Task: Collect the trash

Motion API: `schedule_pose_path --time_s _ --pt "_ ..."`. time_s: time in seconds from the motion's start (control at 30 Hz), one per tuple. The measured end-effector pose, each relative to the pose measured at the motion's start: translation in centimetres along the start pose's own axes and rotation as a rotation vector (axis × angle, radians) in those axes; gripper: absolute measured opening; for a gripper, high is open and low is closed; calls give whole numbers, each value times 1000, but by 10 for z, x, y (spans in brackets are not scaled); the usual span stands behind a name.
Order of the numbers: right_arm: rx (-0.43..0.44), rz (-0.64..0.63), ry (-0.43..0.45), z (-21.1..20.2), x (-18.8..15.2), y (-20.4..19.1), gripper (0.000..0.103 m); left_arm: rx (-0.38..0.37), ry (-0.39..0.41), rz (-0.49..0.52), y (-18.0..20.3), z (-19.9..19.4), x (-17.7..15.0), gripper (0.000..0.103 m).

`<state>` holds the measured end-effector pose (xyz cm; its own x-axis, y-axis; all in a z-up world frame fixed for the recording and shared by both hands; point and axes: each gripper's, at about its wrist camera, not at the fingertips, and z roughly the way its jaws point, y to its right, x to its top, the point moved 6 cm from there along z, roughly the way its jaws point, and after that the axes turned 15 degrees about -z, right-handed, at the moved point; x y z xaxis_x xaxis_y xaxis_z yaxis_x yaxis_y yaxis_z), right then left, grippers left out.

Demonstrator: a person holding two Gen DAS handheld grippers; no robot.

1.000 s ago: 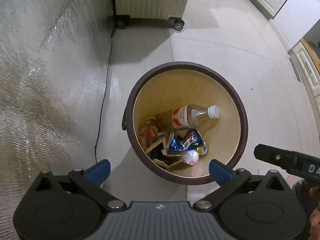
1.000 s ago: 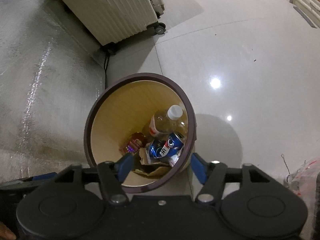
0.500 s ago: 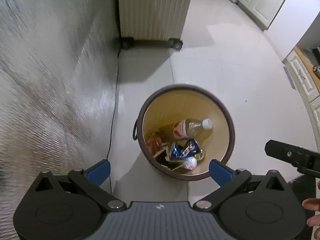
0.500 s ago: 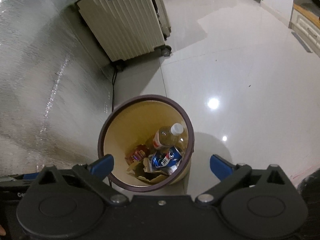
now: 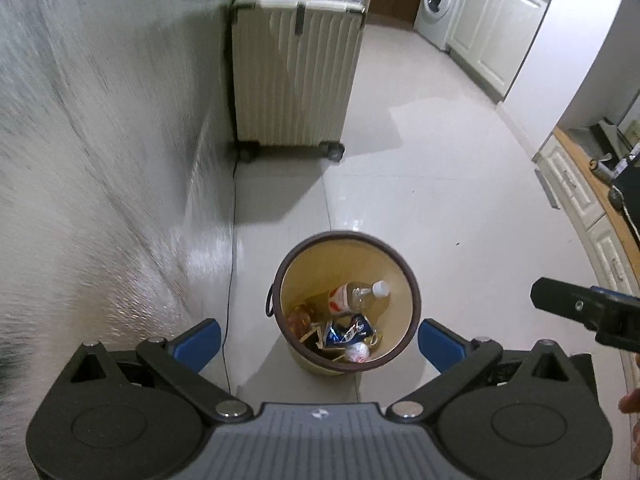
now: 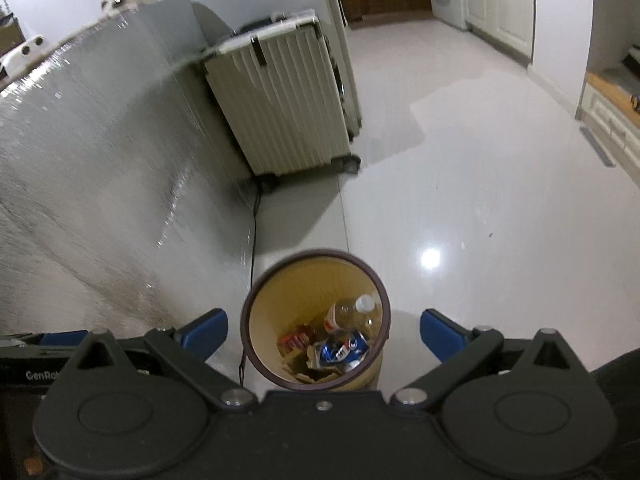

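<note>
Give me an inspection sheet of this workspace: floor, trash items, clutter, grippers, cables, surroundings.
Surface: glossy pale tiled floor, with a light glare spot.
Job's things: trash bin stands upright on the floor; inside lie a plastic bottle, a crushed blue can, a white crumpled ball and a red wrapper.
Clutter: nothing seen loose on the floor near the bin.
Grippers: left gripper open and empty above the bin; right gripper open and empty.
Cables: a black cable runs along the floor beside the silver wall covering.
Surroundings: cream suitcase on wheels, washing machine, white cabinets.
</note>
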<state>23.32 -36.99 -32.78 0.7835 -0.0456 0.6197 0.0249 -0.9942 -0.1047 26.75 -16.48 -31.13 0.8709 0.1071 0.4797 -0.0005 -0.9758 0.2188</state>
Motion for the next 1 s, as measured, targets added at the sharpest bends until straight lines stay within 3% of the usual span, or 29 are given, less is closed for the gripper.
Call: schedule_pose_path --time_s 0.3,1.0 --pt "-37 -28 74 -78 27 -7 103 -51 83 19 19 -85 12 103" --pt "-63 -117 284 -246 68 -64 103 -27 293 42 7 -262 22 103"
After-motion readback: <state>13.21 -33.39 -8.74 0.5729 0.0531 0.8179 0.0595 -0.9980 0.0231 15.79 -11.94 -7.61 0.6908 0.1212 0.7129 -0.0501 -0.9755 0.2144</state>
